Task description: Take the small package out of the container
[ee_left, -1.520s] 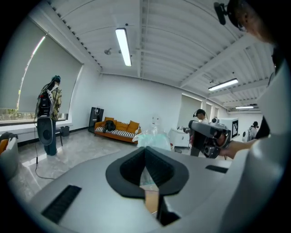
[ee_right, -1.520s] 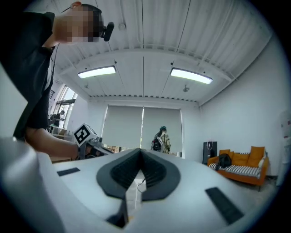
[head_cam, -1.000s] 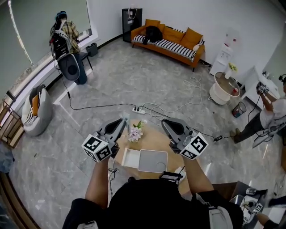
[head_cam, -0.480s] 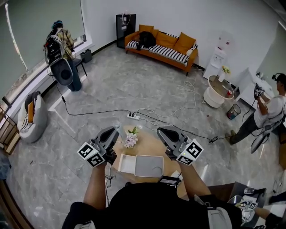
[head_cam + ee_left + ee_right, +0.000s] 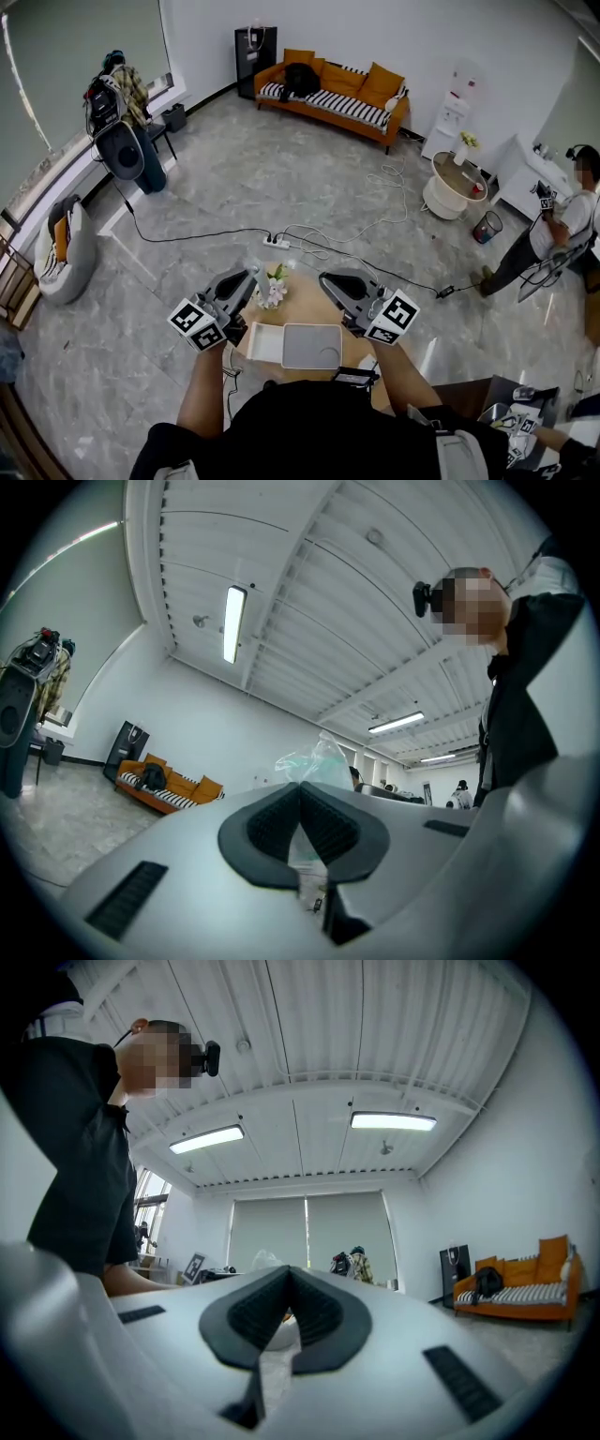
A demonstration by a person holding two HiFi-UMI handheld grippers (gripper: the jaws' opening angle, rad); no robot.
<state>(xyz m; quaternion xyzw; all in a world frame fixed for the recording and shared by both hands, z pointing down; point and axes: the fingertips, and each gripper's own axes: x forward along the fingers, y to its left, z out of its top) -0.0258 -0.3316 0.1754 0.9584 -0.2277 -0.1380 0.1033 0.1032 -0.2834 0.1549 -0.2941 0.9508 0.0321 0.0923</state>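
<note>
My left gripper (image 5: 299,786) is clamped on the small package (image 5: 317,759), a crinkled clear bag with a greenish tint that pokes out past the closed pads. I hold it raised and tipped toward the ceiling, so the package is out of the container (image 5: 312,349), which lies below with nothing in it that I can make out. My right gripper (image 5: 290,1269) has its jaws together and I see nothing pinched in them; it hovers about level with the left, over the other side of the container. I judge the lift-out itself done. What is left is to carry the bag clear and set it down, which calls for a bare spot, a low approach and a slow release, since thin film may cling to the pads. The container sits on a small round wooden table (image 5: 306,296), with a bunch of flowers (image 5: 275,285) just beyond it. Around the table is grey marbled floor (image 5: 281,178), crossed by a power strip (image 5: 275,243) and loose cables. Farther off are a white side table (image 5: 452,192), a person (image 5: 561,230) at the right and an orange sofa (image 5: 330,89) against the far wall.
</note>
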